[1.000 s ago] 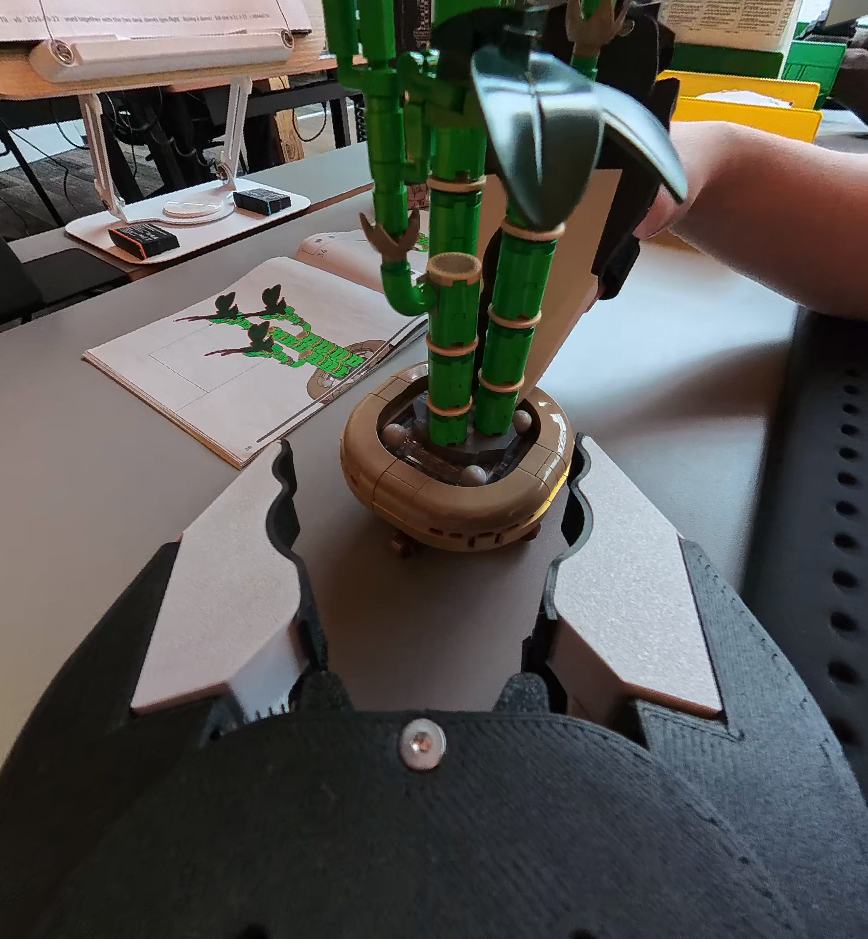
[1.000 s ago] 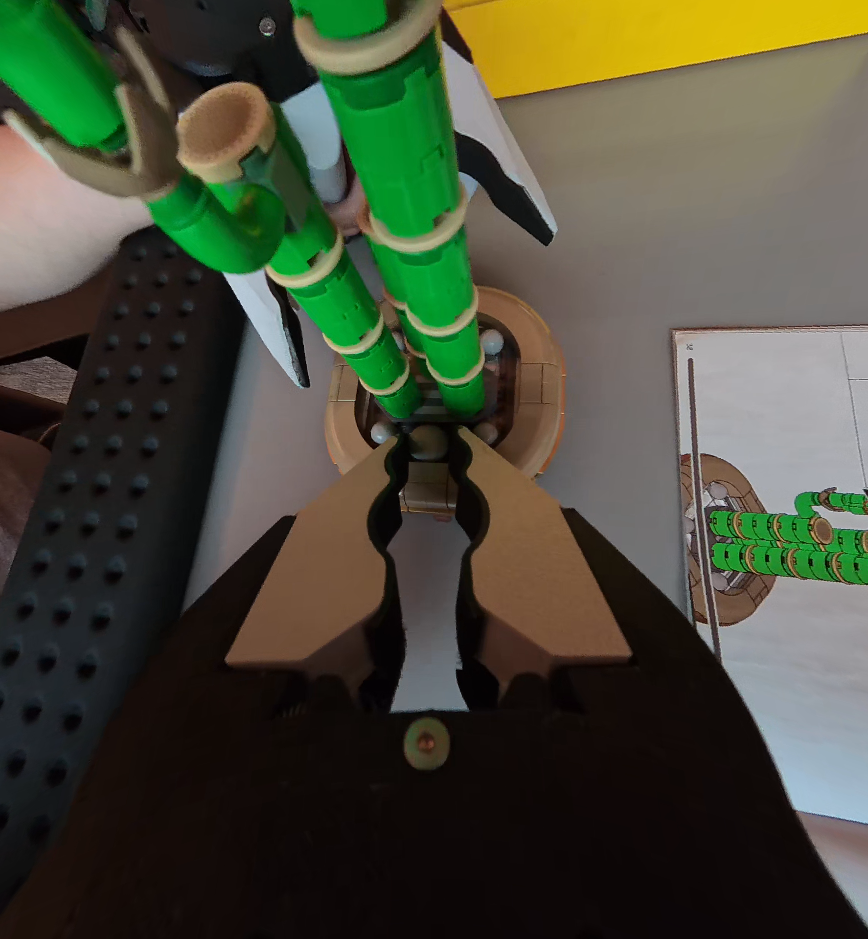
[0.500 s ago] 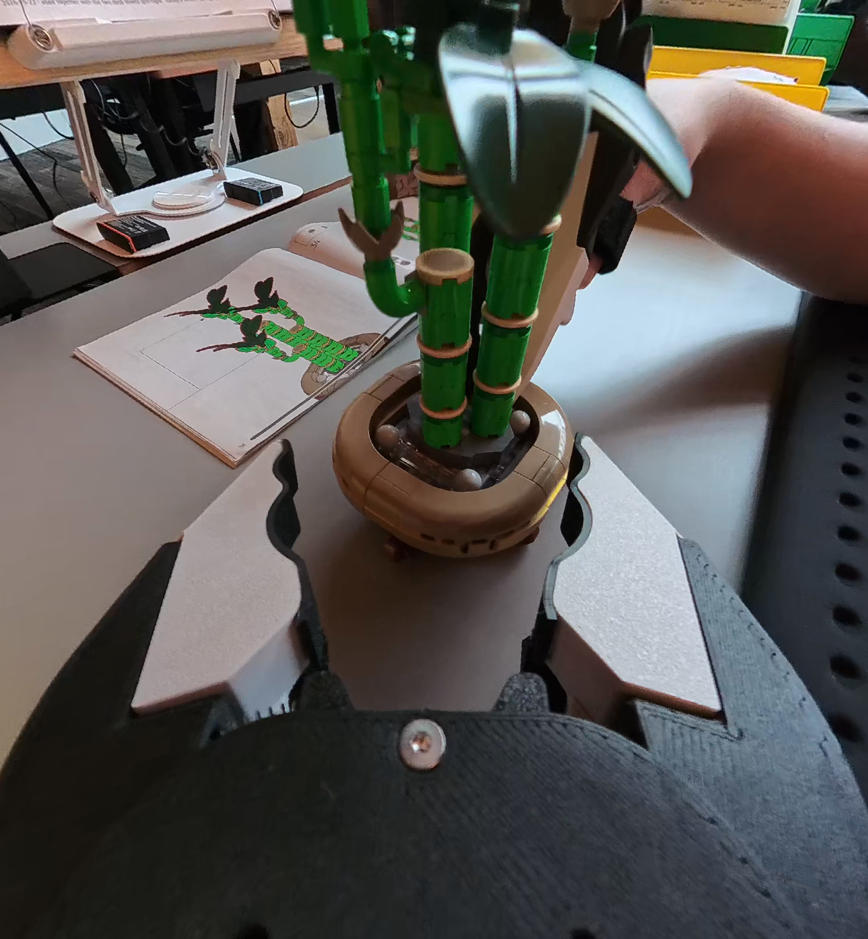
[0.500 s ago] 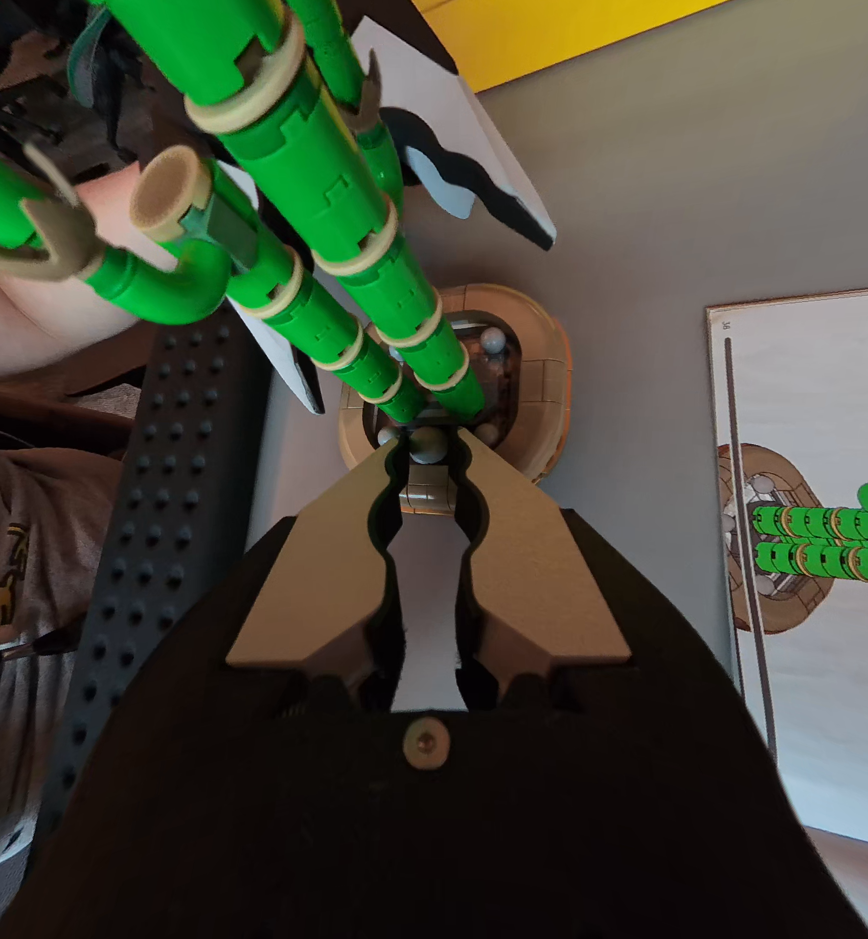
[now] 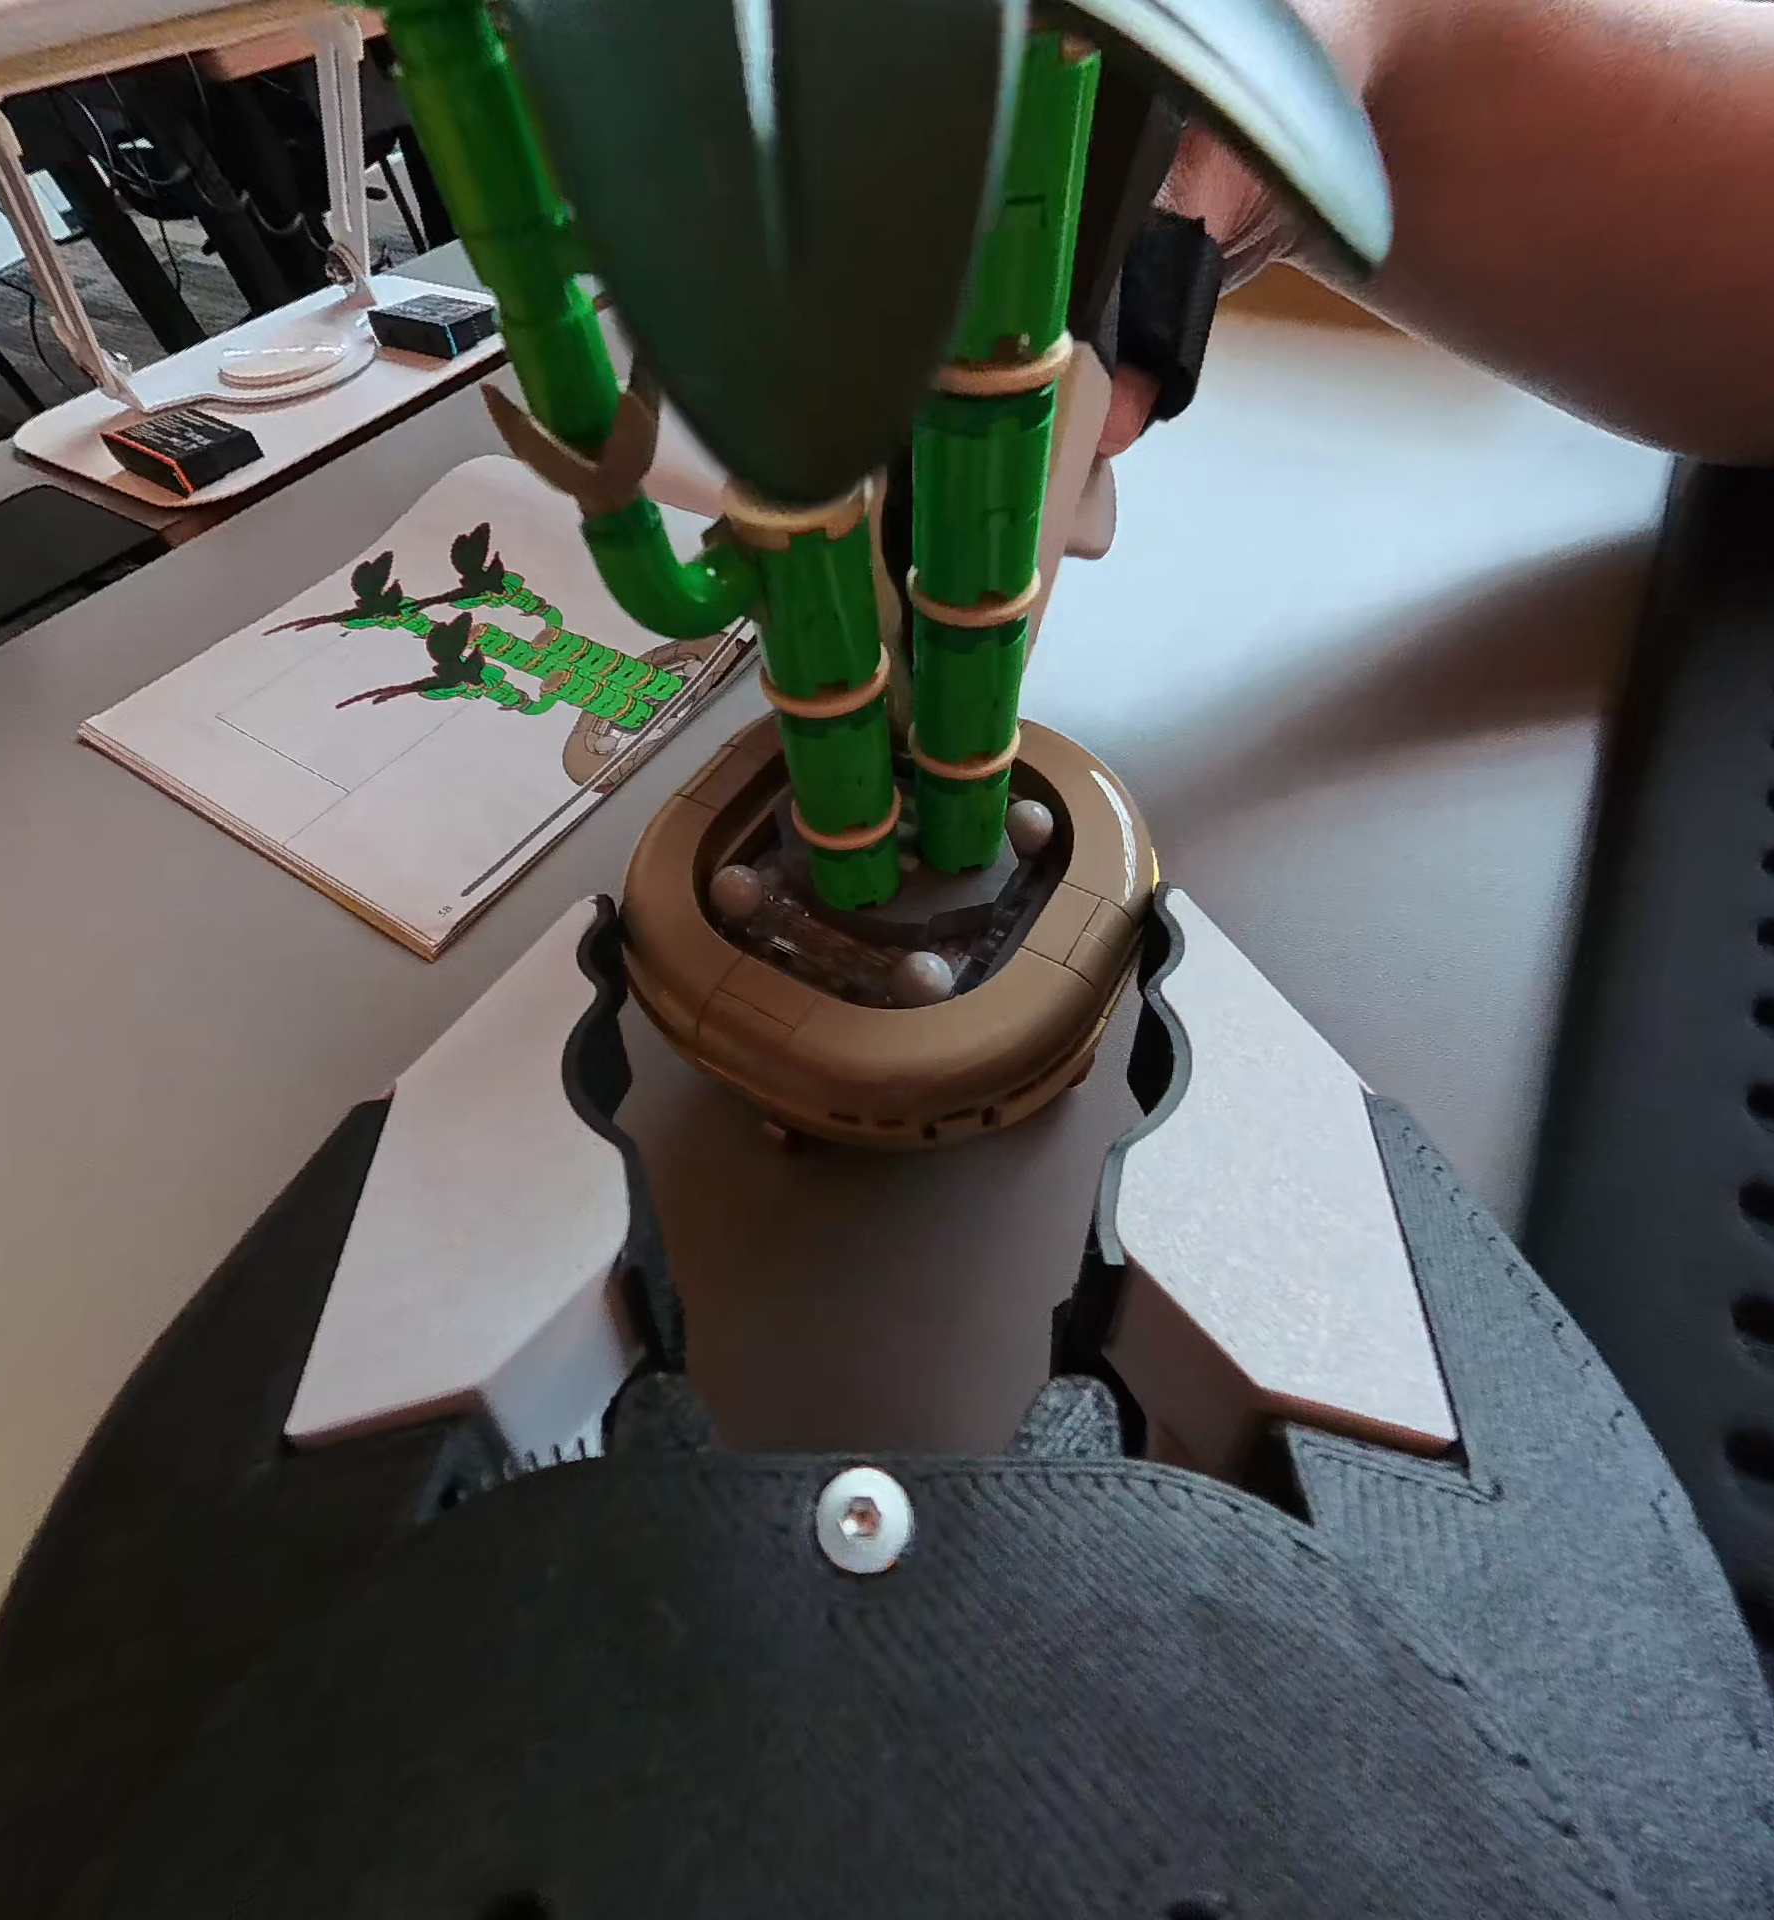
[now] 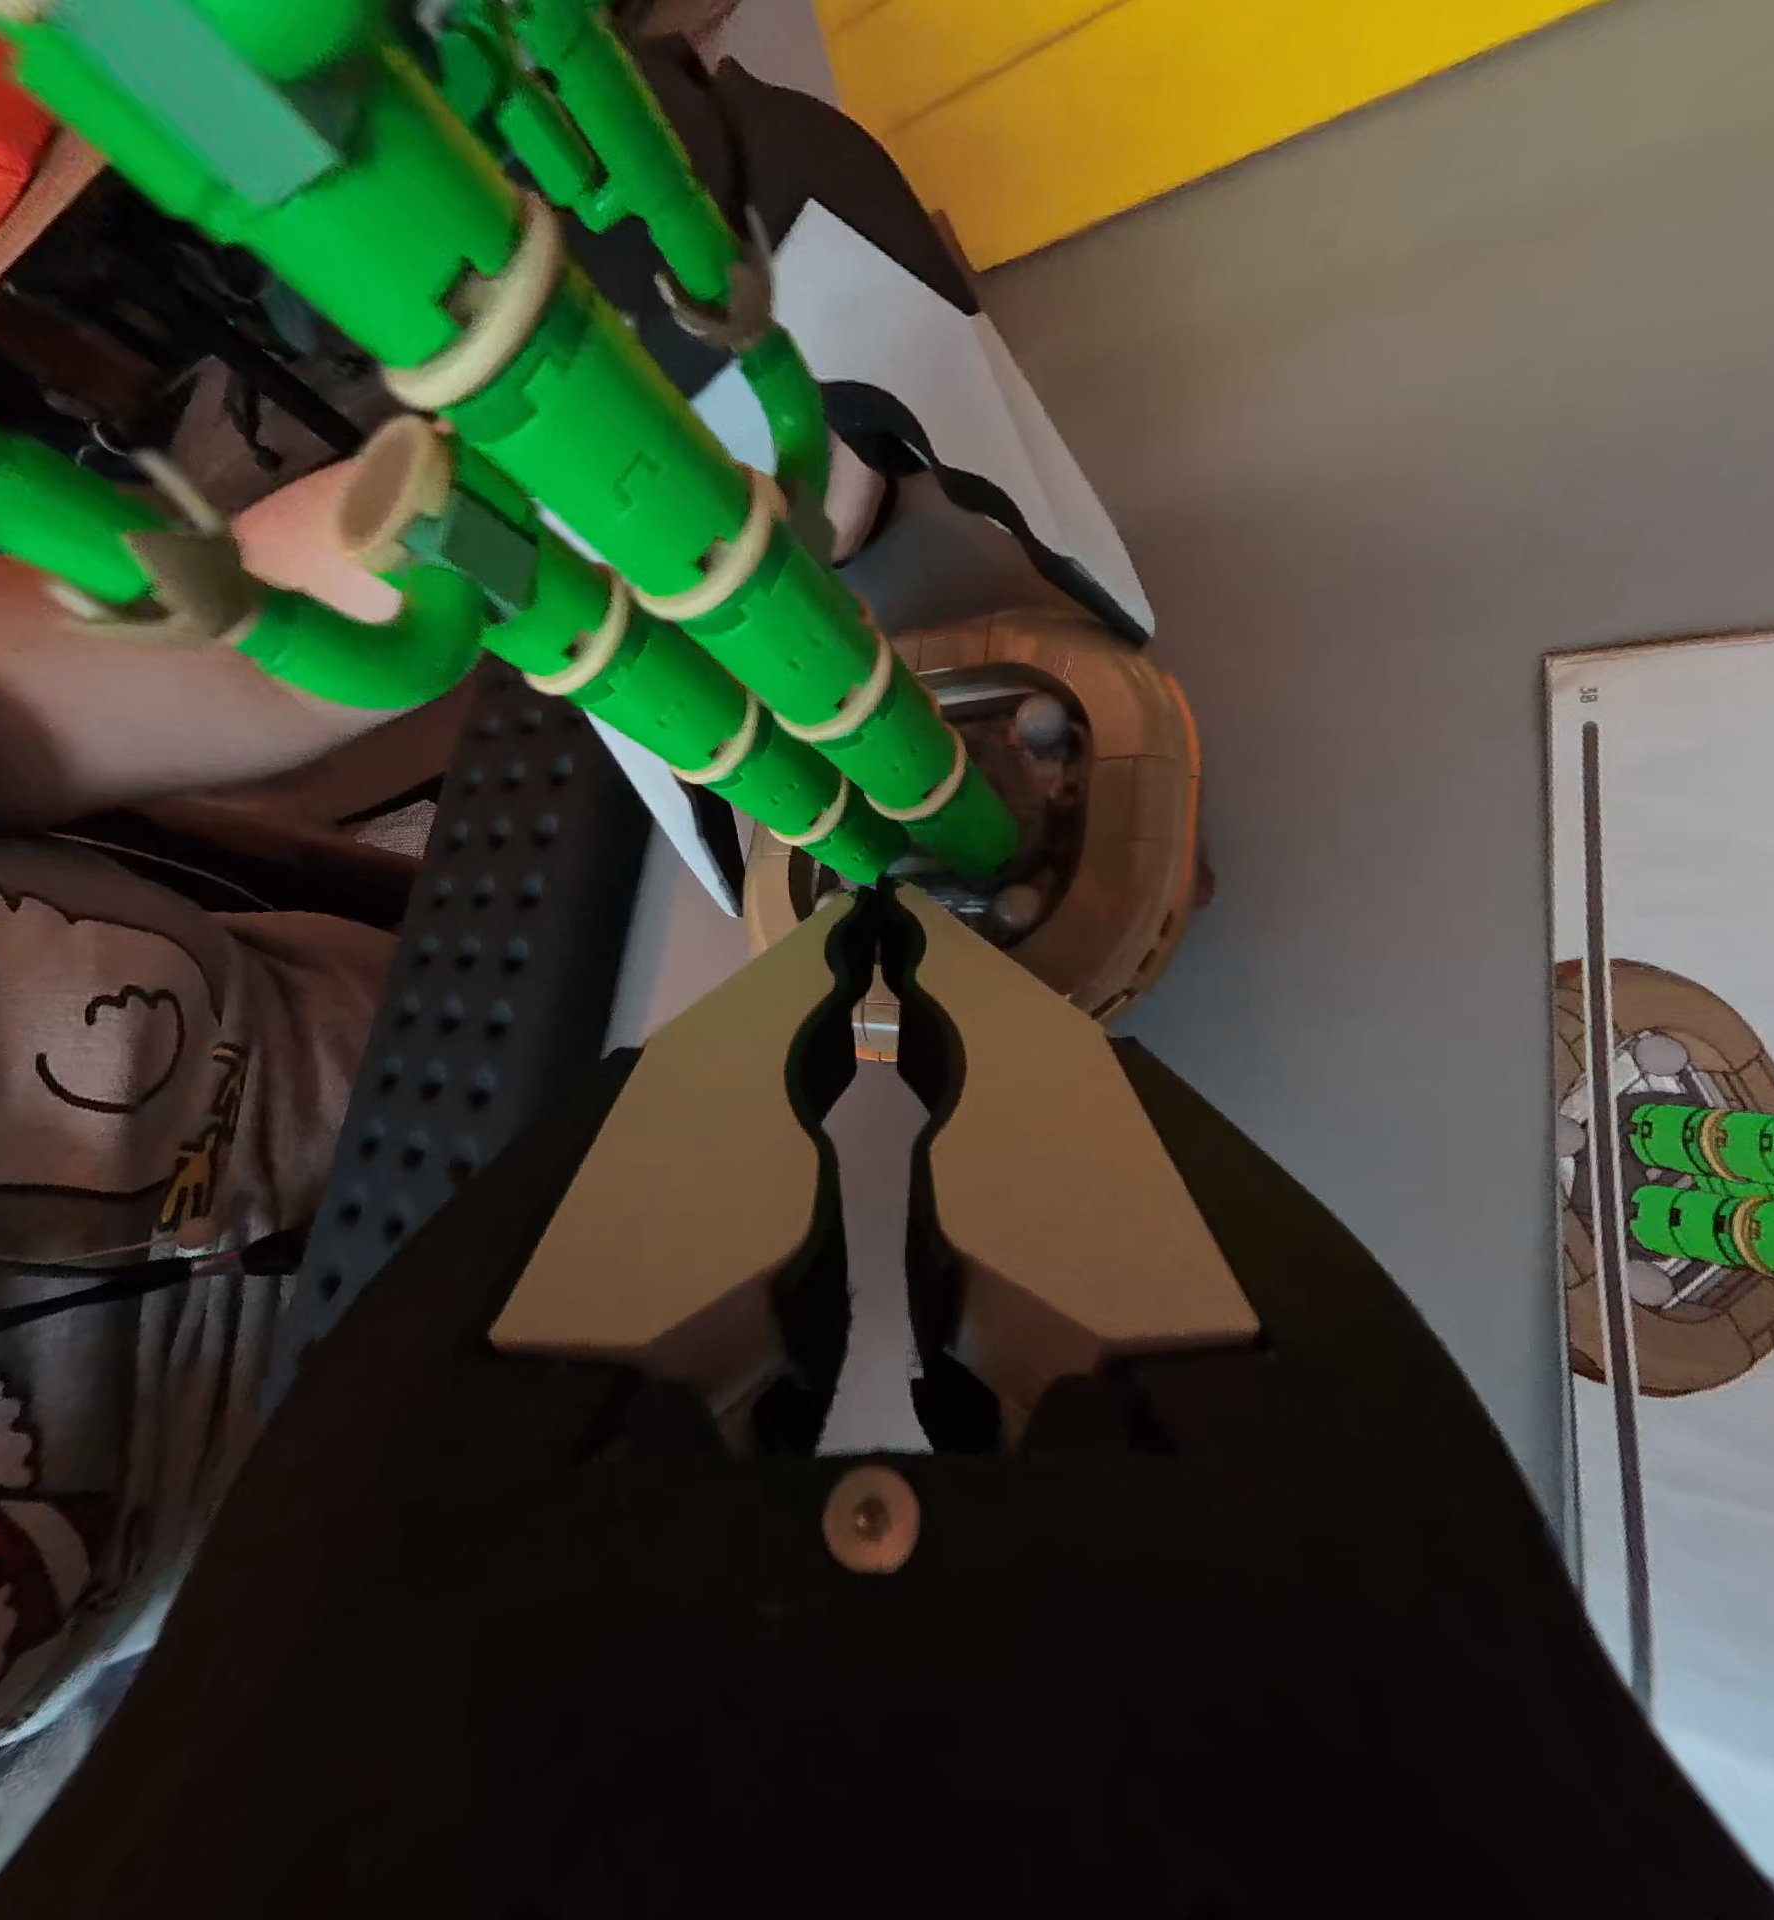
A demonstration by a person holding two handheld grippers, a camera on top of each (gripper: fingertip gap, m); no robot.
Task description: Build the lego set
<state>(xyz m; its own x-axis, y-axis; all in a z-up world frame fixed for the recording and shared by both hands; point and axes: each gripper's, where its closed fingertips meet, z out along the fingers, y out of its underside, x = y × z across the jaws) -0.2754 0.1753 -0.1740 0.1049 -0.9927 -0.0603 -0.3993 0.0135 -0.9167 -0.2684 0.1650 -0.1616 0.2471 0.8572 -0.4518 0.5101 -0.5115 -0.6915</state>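
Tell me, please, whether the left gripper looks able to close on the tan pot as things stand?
Probably yes. The left gripper is open, one fingertip at each side of the tan pot, with nothing between them. The green stalks rise above, clear of the fingers.

The tan rounded brick-built pot (image 5: 867, 1049) is sitting on the grey table (image 5: 135, 1091), between the spread fingertips of the left gripper (image 5: 878, 987). Green segmented bamboo stalks (image 5: 971, 675) are standing in it. The open instruction booklet (image 5: 395, 727) is lying to its left, with the black studded mat (image 5: 1735, 1039) lying to its right. The right gripper (image 6: 878, 904) is reaching into the pot from behind.
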